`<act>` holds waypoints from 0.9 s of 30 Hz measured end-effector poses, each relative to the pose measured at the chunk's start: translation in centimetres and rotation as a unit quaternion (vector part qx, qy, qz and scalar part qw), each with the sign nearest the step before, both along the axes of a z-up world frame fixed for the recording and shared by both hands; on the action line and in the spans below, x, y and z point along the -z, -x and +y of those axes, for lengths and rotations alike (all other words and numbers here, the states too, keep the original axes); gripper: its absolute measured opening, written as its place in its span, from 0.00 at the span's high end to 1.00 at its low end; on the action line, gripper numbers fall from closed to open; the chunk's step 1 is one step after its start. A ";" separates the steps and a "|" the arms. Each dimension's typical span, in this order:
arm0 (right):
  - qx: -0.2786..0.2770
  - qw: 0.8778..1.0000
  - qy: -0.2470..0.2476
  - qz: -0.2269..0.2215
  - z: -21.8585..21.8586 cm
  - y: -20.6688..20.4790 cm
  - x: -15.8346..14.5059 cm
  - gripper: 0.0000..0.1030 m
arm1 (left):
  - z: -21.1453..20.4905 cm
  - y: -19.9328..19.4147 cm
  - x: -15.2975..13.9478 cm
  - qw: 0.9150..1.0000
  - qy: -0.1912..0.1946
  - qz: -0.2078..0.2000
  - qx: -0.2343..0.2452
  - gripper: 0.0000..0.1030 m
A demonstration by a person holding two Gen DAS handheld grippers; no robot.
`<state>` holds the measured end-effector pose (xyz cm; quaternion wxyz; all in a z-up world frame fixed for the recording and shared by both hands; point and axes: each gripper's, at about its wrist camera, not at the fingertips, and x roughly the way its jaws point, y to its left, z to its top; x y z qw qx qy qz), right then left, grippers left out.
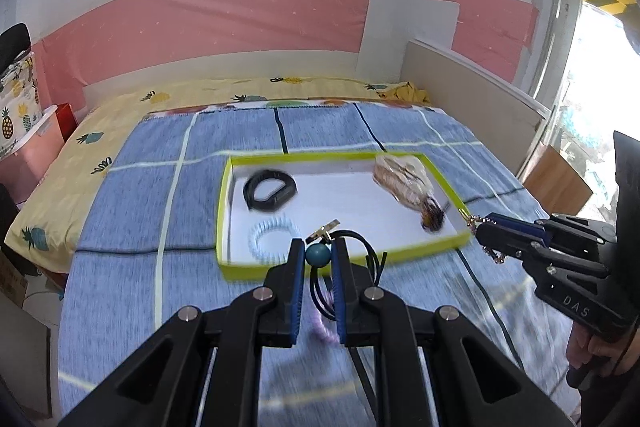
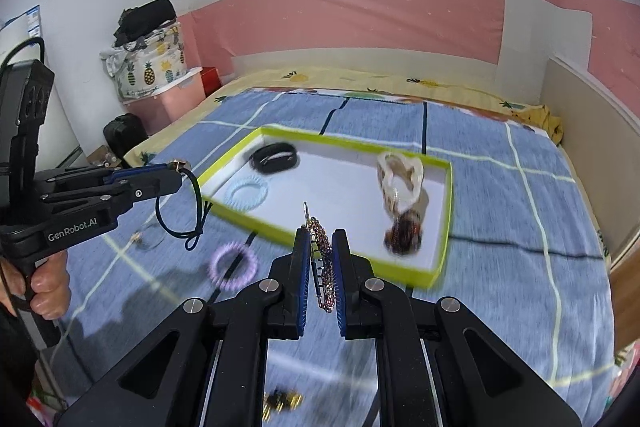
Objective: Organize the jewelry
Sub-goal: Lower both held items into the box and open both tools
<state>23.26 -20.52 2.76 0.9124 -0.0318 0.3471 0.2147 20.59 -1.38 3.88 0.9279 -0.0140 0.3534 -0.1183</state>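
Observation:
A green-rimmed white tray [image 1: 344, 258] [image 2: 446, 223] lies on the bed. It holds a black band [image 1: 270, 189] [image 2: 275, 157], a pale blue coil hair tie [image 1: 273, 234] [image 2: 245, 192] and a pearly scrunchie with a dark bead cluster [image 1: 404, 179] [image 2: 400, 179]. My left gripper [image 1: 318, 254] [image 2: 182, 174] is shut on a black cord hair tie with a teal bead [image 1: 318, 255], above the tray's near rim. My right gripper [image 2: 320, 243] [image 1: 478, 227] is shut on a rhinestone hair clip [image 2: 323, 259], near the tray's near right edge.
A purple coil hair tie [image 2: 234, 264] [image 1: 322, 327], a clear ring-like piece [image 2: 149, 237] and small gold pieces [image 2: 282, 401] lie on the blue checked blanket [image 2: 520, 227] before the tray. A pink bin [image 2: 168, 103] stands left of the bed; a headboard [image 1: 472, 91] at right.

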 end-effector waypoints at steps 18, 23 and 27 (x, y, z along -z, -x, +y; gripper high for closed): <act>0.024 0.997 0.031 0.073 1.4 -8.6 5.9 0.89 | -1.7 -9.5 5.7 0.998 -0.021 0.058 0.007 0.87; 0.025 0.996 0.029 0.081 1.3 -9.0 6.3 0.89 | -1.8 -10.3 6.8 0.997 -0.022 0.073 0.009 0.86; 0.025 0.996 0.030 0.084 1.3 -9.1 6.2 0.89 | -2.1 -10.4 7.1 0.997 -0.028 0.075 0.014 0.86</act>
